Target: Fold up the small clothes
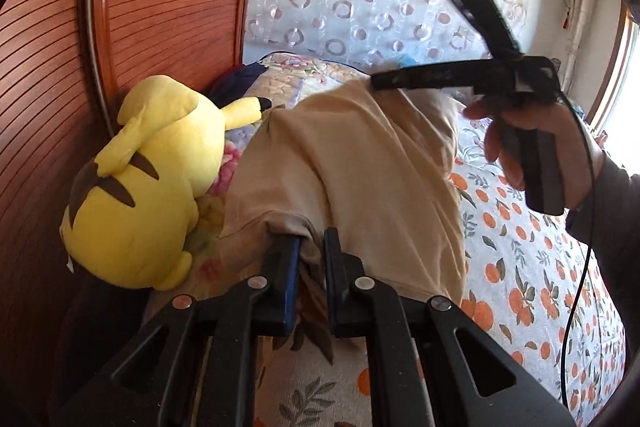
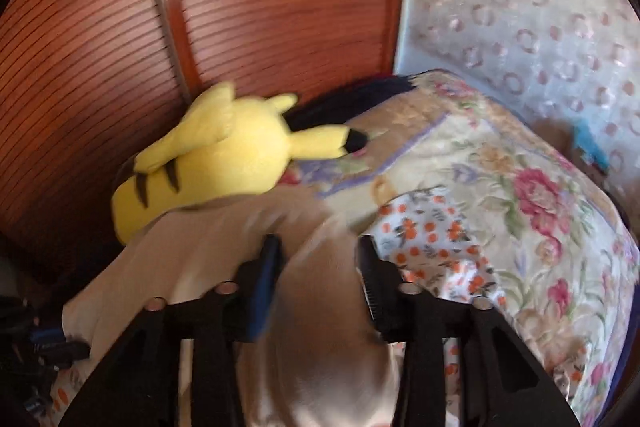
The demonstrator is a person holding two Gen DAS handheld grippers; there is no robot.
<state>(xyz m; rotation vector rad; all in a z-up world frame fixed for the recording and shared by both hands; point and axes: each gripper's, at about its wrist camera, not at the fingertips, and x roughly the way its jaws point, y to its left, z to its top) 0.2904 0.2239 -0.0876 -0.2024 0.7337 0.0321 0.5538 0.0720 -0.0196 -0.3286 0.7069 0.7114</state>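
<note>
Beige garment (image 1: 360, 163) pinched in left gripper (image 1: 312, 247); right gripper (image 1: 404, 23) agape.

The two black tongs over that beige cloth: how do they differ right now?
The left tongs are shut, pinching a fold of the beige garment; the right tongs stand open, gripping nothing. The left tongs sit low against the cloth; the right tongs hang above it. Both are black, with blue pads.
</note>
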